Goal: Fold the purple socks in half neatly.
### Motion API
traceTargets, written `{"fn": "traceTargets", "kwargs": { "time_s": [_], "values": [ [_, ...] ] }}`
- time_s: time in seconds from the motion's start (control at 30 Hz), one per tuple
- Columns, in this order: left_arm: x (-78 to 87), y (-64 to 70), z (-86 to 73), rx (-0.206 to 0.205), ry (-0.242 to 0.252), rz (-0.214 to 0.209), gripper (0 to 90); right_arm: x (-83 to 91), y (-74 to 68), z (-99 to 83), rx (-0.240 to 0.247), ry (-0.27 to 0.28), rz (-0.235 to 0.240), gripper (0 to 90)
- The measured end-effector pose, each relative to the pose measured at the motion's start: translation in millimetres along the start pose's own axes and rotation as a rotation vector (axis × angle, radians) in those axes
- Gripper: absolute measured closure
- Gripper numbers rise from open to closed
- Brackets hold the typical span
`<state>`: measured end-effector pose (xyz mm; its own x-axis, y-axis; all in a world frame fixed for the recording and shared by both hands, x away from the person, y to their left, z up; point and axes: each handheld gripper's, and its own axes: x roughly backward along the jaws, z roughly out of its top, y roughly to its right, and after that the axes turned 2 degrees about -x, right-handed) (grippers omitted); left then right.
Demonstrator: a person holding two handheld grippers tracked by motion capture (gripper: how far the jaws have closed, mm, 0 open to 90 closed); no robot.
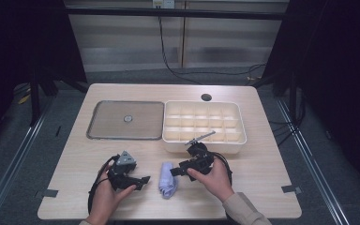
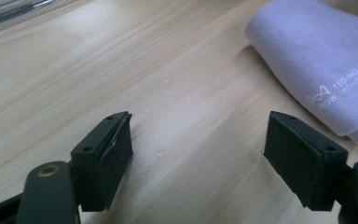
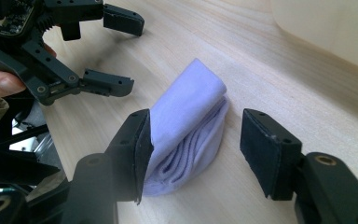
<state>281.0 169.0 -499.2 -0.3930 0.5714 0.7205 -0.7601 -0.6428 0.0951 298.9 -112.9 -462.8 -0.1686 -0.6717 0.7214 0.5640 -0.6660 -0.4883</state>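
High view. A pale wooden rectangular table [image 1: 122,150] carries, toward twelve o'clock, a flat grey metal tray with a small round disc at its centre [image 1: 125,120] and, just beside it at its three o'clock, a cream plastic organiser box divided into many square compartments [image 1: 203,125]. A folded lilac cloth [image 1: 168,179] lies near the six o'clock edge of the table, between the two hands. The left gripper [image 1: 140,181], topped by a grey three-cornered plate, is held at the cloth's nine o'clock, jaws spread and pointing toward it. The right gripper [image 1: 174,171] sits at the cloth's three o'clock, close against it; its jaw gap is too small to judge here. A dark round hole [image 1: 206,97] marks the table beyond the box.

Left gripper view. The two black jaws stand wide apart over bare wood, pinching nothing. The cloth [image 2: 324,70] lies at two o'clock, apart from the jaws, with white printed lettering on its upper surface.

Right gripper view. The jaws are spread, one on each side of the cloth [image 3: 186,135]: the left-hand pad [image 3: 142,149] touches the fold stack, the right-hand pad [image 3: 265,149] stands clear of it. The cloth rests on the table, its layered edges facing the camera. The left gripper [image 3: 123,51] shows at ten o'clock, jaws apart, a fingertip [image 3: 0,84] on its frame. The box wall [image 3: 335,28] fills the two o'clock corner.
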Motion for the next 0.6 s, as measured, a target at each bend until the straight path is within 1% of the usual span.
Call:
{"fn": "traceTargets", "kwargs": {
  "time_s": [0.03, 0.2, 0.23, 0.27, 0.33, 0.37, 0.4, 0.47, 0.57, 0.6],
  "values": [
    [-0.3, 0.1, -0.7, -0.001, 0.009, -0.001, 22.4, -0.3, -0.7, 0.4, 0.000, -0.006, -0.001, 43.5],
    [0.4, -0.3, -3.9, -0.018, 0.024, 0.002, 22.3, -3.0, -1.5, 0.2, -0.005, -0.014, 0.002, 43.3],
    [0.5, 0.2, -4.5, -0.015, 0.027, 0.002, 22.3, -3.4, -1.0, 0.3, -0.008, -0.015, 0.004, 43.4],
    [0.2, 0.3, -5.1, -0.026, 0.032, 0.007, 22.2, -3.7, -0.7, 0.3, -0.014, -0.016, 0.007, 43.5],
    [-0.4, 1.6, -6.0, -0.031, 0.036, 0.010, 21.7, -5.2, 0.5, 0.6, -0.031, -0.020, 0.011, 43.5],
    [-1.2, 2.3, -6.2, -0.040, 0.041, 0.012, 21.4, -5.6, 0.7, 0.6, -0.039, -0.023, 0.012, 43.5],
    [-1.4, 2.7, -6.5, -0.056, 0.037, 0.018, 20.9, -6.1, 0.9, 0.5, -0.042, -0.027, 0.013, 43.5],
    [-2.4, 3.6, -7.1, -0.055, 0.048, 0.023, 20.5, -7.5, 1.2, 0.2, -0.047, -0.031, 0.017, 43.3],
    [-3.6, 4.4, -8.3, -0.078, 0.055, 0.034, 19.9, -9.1, 1.1, -0.3, -0.056, -0.033, 0.025, 43.3],
    [-3.8, 4.5, -8.1, -0.092, 0.055, 0.041, 19.5, -9.9, 1.1, -0.3, -0.053, -0.034, 0.027, 43.2]
  ]
}}
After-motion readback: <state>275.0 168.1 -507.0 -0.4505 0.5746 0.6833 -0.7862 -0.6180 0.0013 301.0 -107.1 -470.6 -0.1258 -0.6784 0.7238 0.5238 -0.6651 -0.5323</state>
